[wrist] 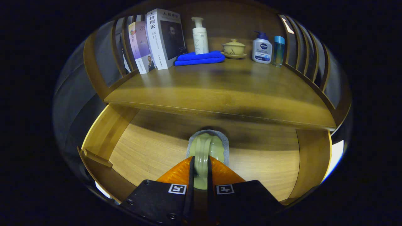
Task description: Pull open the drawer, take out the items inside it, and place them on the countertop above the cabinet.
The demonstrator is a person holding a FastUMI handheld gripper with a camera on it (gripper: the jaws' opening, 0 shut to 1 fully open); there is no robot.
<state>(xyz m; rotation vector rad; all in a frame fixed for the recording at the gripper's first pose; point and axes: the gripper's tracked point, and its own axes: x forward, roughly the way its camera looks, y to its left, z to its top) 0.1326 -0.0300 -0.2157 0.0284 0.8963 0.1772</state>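
Pinching a pale green bracelet (201,157) edge-on, the tongs (201,175) hold it upright over the open drawer (150,153), ring running near-to-far, a grey pad (224,142) behind, desk (220,91) beyond.

Dim, warm light falls from above; the countertop (220,91) carries a soft sheen and throws a dark shadow into the open drawer (150,150). Fisheye bending curves the far shelf slats; focus stays sharp

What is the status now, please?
Claw shut on pale green cup, over open drawer. Countertop above: front free; books, towel, bottles at back.
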